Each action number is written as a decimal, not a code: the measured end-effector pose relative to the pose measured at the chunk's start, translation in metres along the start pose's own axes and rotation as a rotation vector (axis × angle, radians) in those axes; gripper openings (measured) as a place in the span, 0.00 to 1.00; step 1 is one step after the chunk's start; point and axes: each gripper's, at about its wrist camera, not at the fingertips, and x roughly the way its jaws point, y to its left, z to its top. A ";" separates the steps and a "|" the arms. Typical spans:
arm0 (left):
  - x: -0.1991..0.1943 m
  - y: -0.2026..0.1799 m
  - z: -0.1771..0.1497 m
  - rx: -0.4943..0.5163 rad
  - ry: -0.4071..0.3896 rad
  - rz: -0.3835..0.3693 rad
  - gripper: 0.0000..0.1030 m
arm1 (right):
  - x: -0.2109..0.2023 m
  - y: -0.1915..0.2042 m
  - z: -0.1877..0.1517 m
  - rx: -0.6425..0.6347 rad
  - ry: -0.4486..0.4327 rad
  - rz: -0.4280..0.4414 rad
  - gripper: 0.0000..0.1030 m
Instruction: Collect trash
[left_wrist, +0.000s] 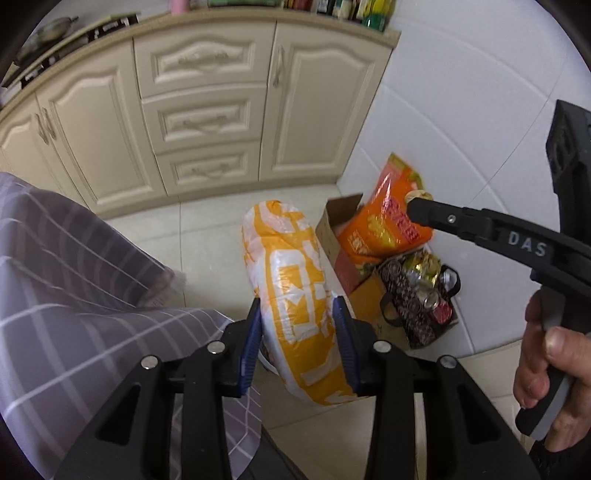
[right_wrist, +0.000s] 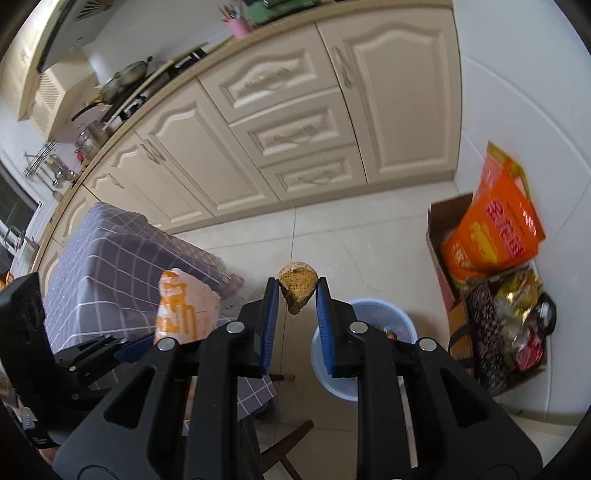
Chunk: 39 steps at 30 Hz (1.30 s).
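Trash in both grippers, above the kitchen floor.
Left wrist view: the left gripper (left_wrist: 297, 314) has its fingers (left_wrist: 251, 332) clamped on an orange-and-white bag (left_wrist: 291, 288), beside a checked cloth (left_wrist: 74, 277); the right gripper (left_wrist: 415, 206) reaches in from the right. Right wrist view: the right gripper's fingers (right_wrist: 271, 314) pinch a brown scrap (right_wrist: 297, 287) over a blue bin (right_wrist: 321, 369) on the floor (right_wrist: 351, 240).

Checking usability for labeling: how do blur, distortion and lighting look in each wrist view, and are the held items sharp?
Left wrist: strong fisheye bend, dark corners; orange-and-white bag in the left gripper sharp, plaid cloth smeared. Right wrist: same curvature; brown food scrap in the right gripper crisp, orange package motion-blurred. Even daylight, no harsh glare.
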 end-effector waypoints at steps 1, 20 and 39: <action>0.007 0.000 0.000 0.002 0.018 -0.005 0.36 | 0.004 -0.005 0.000 0.009 0.008 -0.001 0.20; 0.040 0.004 0.012 -0.023 0.050 0.082 0.87 | 0.036 -0.048 -0.007 0.134 0.060 -0.042 0.94; -0.083 0.017 0.009 -0.037 -0.202 0.061 0.91 | -0.005 0.018 0.013 0.058 -0.030 -0.014 0.94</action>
